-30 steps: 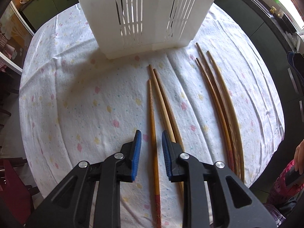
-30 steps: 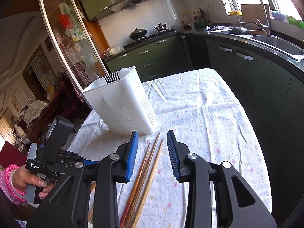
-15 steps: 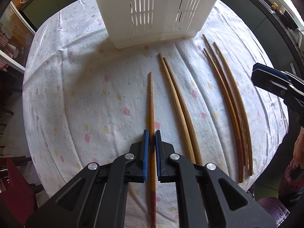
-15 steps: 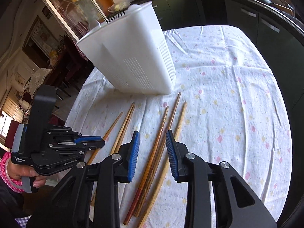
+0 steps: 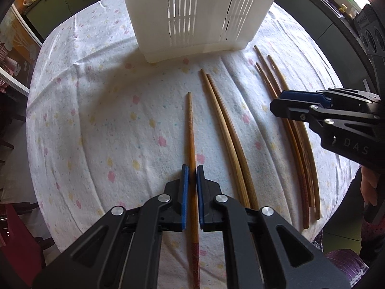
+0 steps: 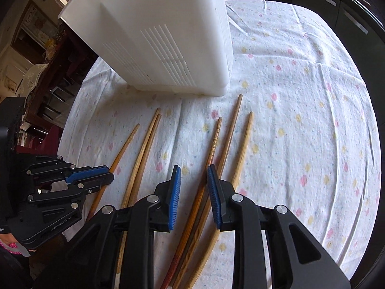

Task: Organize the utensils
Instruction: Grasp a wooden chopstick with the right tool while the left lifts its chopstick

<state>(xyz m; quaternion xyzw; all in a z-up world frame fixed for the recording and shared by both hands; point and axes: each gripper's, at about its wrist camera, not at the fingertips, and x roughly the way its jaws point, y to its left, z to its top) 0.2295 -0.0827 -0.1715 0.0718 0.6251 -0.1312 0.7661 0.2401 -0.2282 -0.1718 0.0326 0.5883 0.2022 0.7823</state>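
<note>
Six wooden chopsticks are laid lengthwise on the flowered cloth (image 5: pixel 101 125), in front of the white slotted holder (image 5: pixel 199 14): a single one (image 5: pixel 191 130) on the left, a pair (image 5: pixel 226 130) beside it, and a group of three (image 6: pixel 226 142) on the right. They are judged to be light, stiff and thin, with a smooth finish that could be let slip or roll between flat pads; a hold toward the thicker rear part, square across the shaft, is likely to be steadiest, since a pinch near the tapered tip would allow swinging. The single chopstick is pinched by the left claw (image 5: pixel 192 180), whose blue pads are pressed almost together on it near its thicker end, while the stick lies on the cloth. The right claw (image 6: pixel 192 185) is held low over the group of three with its jaws partly spread; the patterned stick (image 6: pixel 214 142) of the group runs between the pads, but nothing is seen to be pressed, and contact with the cloth cannot be told.
</note>
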